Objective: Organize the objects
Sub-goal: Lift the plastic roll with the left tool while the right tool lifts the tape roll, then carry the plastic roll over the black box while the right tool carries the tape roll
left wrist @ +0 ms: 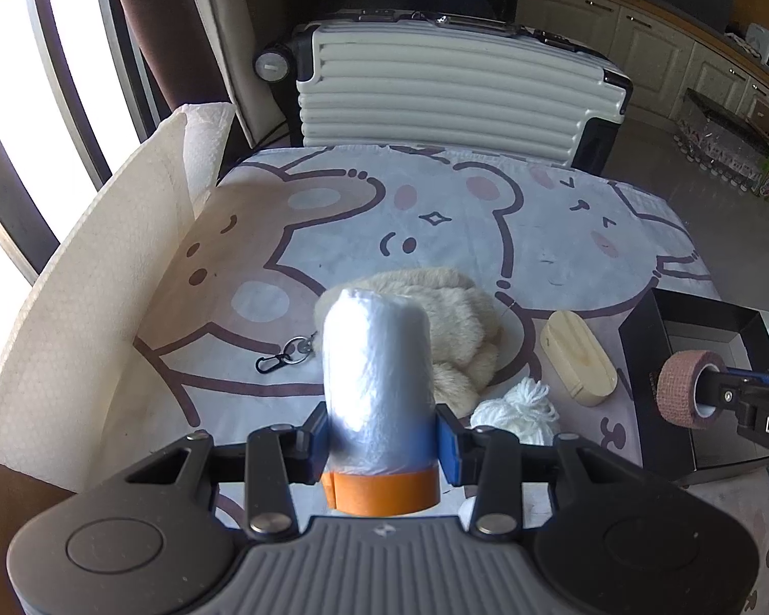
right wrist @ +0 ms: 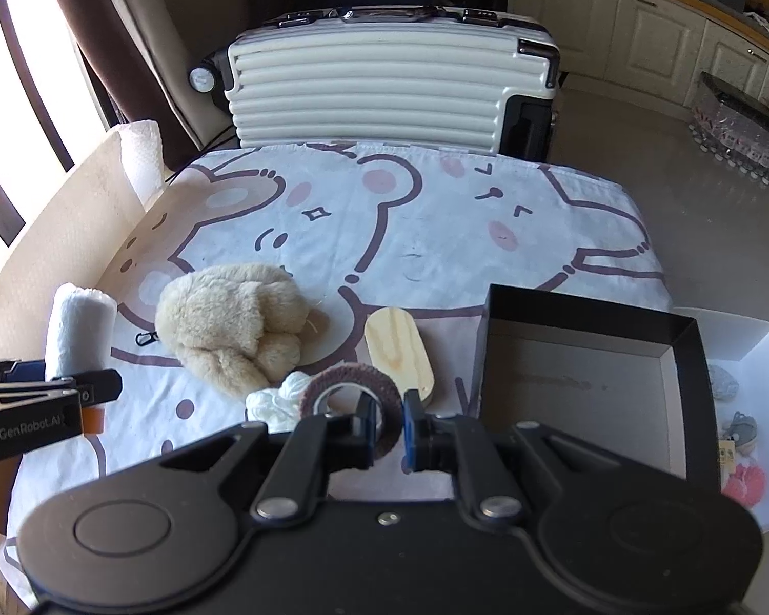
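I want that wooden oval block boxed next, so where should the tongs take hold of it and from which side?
Grip the wooden oval block across its narrow width, on the two long straight sides, coming down from above. It lies flat on the bear-print cloth, so its edges are the only hold. Stay near the middle: the white yarn and black box sit close by its near end.

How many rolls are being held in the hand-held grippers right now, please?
2. The white plastic roll with an orange end is clamped in the left hand-held gripper; the pink bandage roll is pinched by its wall in the right hand-held gripper. Others may be hidden.
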Demonstrator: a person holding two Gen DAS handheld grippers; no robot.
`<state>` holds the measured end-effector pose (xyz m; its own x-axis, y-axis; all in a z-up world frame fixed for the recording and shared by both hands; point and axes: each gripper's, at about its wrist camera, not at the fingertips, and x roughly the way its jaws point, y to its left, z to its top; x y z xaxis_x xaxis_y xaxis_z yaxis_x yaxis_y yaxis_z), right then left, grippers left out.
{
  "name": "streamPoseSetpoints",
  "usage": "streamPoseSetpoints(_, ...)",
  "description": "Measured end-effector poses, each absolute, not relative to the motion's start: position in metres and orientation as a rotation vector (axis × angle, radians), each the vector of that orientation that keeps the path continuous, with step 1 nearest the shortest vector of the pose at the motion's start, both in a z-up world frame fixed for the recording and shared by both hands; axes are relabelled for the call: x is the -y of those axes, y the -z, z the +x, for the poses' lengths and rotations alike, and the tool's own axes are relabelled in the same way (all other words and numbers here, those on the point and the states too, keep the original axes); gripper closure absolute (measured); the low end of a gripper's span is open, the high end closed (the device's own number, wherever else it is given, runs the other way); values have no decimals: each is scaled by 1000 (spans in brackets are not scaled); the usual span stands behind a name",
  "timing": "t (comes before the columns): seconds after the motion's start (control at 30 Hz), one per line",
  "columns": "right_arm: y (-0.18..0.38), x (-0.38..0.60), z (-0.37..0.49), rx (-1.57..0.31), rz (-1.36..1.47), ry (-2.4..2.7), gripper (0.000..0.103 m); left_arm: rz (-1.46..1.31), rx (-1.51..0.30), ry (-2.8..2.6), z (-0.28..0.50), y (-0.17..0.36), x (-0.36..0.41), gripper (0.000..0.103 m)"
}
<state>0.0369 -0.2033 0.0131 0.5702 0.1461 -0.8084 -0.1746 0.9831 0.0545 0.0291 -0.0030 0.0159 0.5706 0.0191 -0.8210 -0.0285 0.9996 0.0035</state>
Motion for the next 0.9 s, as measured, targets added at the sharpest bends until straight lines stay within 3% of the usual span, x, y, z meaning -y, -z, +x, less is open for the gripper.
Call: streamPoseSetpoints(0.9,-6,273,35,-949,11,-83,92,31,-986,81,45,0,79,61)
